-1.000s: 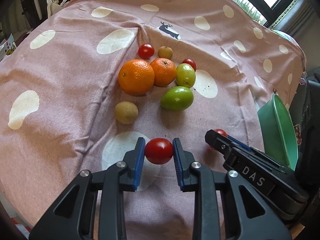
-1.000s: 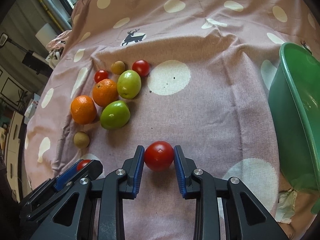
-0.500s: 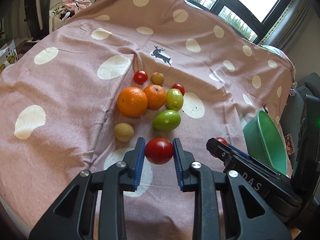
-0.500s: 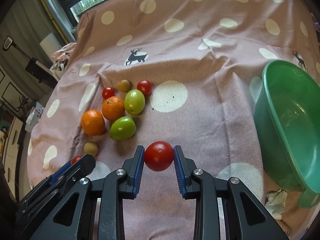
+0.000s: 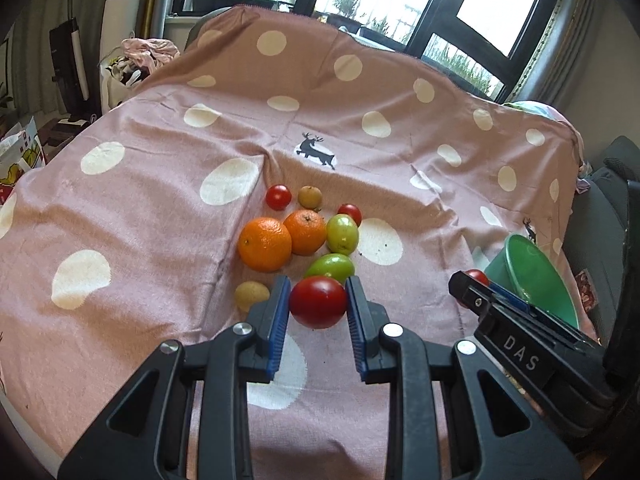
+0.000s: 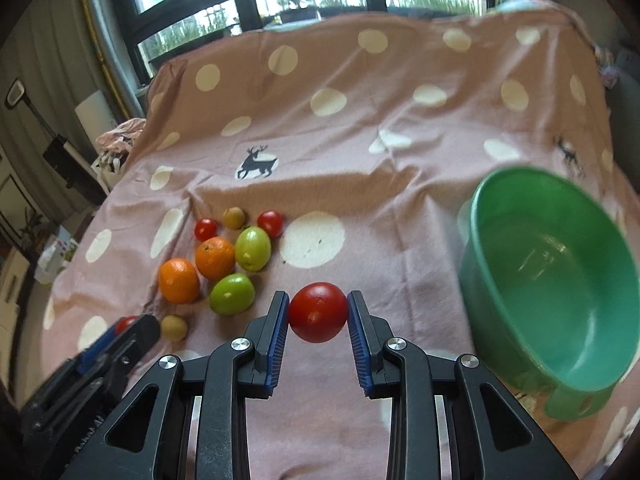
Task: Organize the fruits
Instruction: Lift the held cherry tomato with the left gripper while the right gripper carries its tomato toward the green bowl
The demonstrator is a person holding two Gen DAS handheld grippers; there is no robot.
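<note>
Tomatoes fill both my grippers: the left gripper [image 5: 318,304] is clamped on a smooth, glossy red tomato [image 5: 318,302], its ribbed blue pads [image 5: 280,320] pressing each side, and the right gripper [image 6: 318,314] is closed the same way on a second tomato [image 6: 318,312], round with a faint dimple on top. Both are held clear of the cloth [image 5: 160,200], a soft, slightly fuzzy pink fabric with cream dots and a dark deer print, creased into low folds. On it sits a loose cluster of fruit: a big orange [image 5: 265,244] with pebbled skin touching a smaller orange [image 5: 306,232], which in turn touches an oval, waxy green fruit [image 5: 342,234]. A second green fruit [image 5: 332,266] lies just in front, partly hidden behind my left tomato. Two small cherry tomatoes [image 5: 279,197] flank a dull tan ball-shaped fruit [image 5: 310,196] at the far edge of the group, and another tan fruit [image 5: 252,295] lies alone just beside my left gripper's finger. Well to the right stands a bowl [image 6: 500,280] of shiny green plastic, deep and round with a handle tab with a hole in it on its near rim; its inside looks bare. In the left view my right gripper shows as matte black plastic lettered DAS, its red tomato peeking past the tip near the bowl.
</note>
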